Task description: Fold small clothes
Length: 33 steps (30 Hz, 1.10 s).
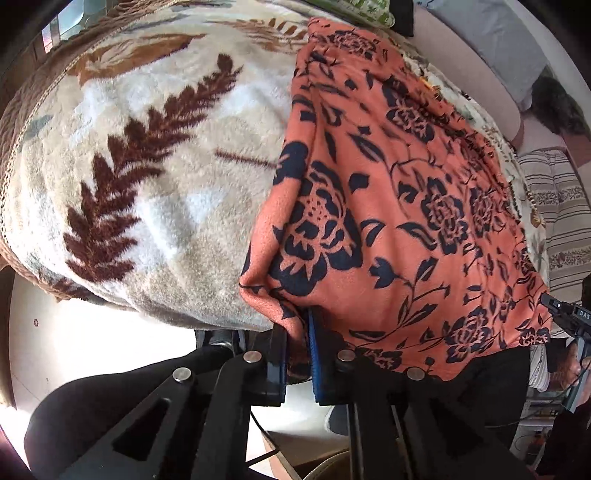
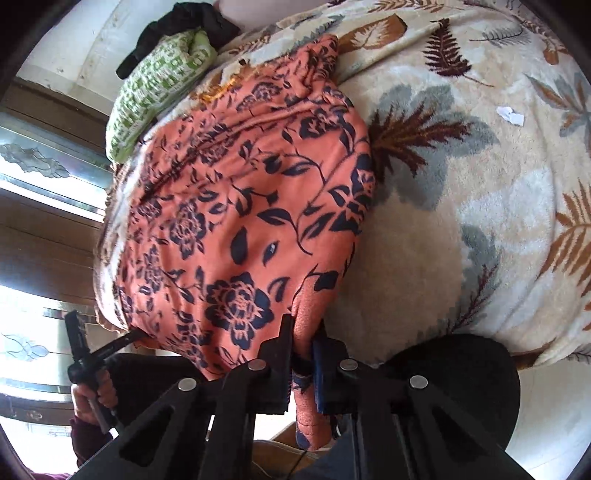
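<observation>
Now both the left gripper (image 1: 298, 354) and right gripper (image 2: 303, 365) have their fingers clamped on near corners of the orange floral garment (image 1: 399, 206) spread on the leaf-print blanket (image 1: 147, 147), so next likely comes lifting both corners evenly away to fold it over.

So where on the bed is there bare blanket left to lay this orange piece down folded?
Open leaf-print blanket lies beside the orange floral garment on the side away from the pillows; only a small white scrap sits there. It is crowded by the green-patterned bundle and black cloth. Left gripper and right gripper each clamp a near corner.
</observation>
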Tool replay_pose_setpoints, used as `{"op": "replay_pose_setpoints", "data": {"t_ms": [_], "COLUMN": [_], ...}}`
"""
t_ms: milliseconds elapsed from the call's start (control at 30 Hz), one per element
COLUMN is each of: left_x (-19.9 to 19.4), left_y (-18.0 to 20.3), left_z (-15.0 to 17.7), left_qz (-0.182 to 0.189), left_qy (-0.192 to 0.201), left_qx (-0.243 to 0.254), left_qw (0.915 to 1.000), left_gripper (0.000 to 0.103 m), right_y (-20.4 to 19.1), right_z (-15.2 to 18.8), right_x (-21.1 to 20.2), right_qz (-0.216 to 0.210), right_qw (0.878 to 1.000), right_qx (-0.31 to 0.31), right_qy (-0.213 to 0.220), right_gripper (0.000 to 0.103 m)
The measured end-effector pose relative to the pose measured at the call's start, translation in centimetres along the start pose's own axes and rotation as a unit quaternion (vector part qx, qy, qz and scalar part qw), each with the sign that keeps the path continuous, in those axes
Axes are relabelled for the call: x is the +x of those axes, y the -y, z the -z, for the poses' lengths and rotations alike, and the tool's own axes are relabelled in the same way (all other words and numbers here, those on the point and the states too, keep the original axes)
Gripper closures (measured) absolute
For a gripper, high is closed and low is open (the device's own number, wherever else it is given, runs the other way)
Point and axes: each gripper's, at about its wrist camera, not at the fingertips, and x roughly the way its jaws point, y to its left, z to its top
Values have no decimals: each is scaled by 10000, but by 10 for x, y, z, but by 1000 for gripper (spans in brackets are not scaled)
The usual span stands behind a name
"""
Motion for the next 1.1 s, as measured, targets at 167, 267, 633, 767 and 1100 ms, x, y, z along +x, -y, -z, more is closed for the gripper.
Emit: {"op": "replay_pose_setpoints", "data": {"t_ms": [167,267,633,767,1100], "left_x": [-63,-92,-25,24,-5], "left_y": [2,7,27,17,68], "left_z": [-50,-106,-347,-374,-256], "left_qz": [670,1016,363,347,87], "left_qy": [625,960,1720,1847,2863], "left_qx": [115,144,-361,-823,-678], "left_qw": [9957,9901,9838,9787,9557], "left_gripper": [94,98,97,96,50], "right_y": [-14,-19,23,69,36], "right_z": [-37,-74,-276,-310,-278], "right_x": [-33,-47,6,56,50], "right_qz": [-788,-1115,-1094,-851,-807], "right_qw": [9952,9891,9546,9360,9590], "right_qx": [141,258,1782,2688,1412], "right_qy": [557,931,2120,2107,2322], "right_gripper": [94,94,91,81,37]}}
